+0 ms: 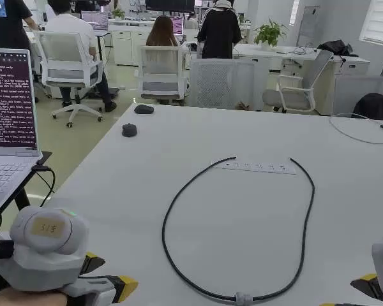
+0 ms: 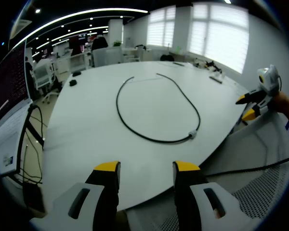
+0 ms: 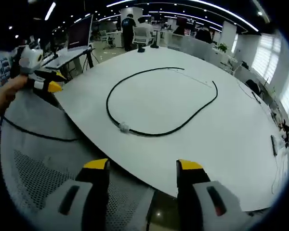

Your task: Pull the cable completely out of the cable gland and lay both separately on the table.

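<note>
Head view: the gland (image 1: 243, 298) is seen at the table's (image 1: 255, 229) near edge, with the cable (image 1: 164, 223) threaded crosswise through it. The left gripper (image 2: 147, 168) is held left of the gland and the right gripper (image 3: 142, 166) right of it, about equally near. Both pairs of jaws are held wide and empty.

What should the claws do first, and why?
Probably move the right claw to the cable gland and pinch it. It is still threaded on the cable by the table's near edge, and the left claw is open and empty too.

Cable (image 1: 163, 233) looped on table (image 1: 242, 236) — gland (image 1: 243, 298) at near edge, power strip (image 1: 258, 167) behind, laptop (image 1: 9, 108) left.
</note>
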Tool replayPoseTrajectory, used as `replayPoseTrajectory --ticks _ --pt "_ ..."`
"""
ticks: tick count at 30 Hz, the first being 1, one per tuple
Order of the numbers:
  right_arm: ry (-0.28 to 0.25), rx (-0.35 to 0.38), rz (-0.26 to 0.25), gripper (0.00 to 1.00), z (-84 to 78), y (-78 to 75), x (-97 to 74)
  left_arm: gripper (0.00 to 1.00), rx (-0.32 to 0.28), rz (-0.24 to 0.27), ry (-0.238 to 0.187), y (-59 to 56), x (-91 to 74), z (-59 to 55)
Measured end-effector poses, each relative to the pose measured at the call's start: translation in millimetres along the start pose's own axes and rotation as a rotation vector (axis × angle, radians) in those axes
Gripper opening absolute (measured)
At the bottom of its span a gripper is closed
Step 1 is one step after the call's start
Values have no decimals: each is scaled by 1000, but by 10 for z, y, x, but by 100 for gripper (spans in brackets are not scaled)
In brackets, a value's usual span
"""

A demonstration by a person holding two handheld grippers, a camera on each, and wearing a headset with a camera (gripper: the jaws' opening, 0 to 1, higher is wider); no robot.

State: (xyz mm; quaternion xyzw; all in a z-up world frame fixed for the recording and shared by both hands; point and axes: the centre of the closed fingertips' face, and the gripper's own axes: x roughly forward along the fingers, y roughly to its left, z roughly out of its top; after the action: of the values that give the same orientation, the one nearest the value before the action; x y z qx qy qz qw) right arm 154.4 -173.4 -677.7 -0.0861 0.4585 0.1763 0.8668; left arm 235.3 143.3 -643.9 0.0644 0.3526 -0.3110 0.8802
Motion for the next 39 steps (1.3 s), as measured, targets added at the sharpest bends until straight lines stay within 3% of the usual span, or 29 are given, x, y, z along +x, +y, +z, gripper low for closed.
replayPoseTrajectory --ticks 39 --pt "28 38 19 50 -70 16 10 42 9 -25 27 -62 18 -48"
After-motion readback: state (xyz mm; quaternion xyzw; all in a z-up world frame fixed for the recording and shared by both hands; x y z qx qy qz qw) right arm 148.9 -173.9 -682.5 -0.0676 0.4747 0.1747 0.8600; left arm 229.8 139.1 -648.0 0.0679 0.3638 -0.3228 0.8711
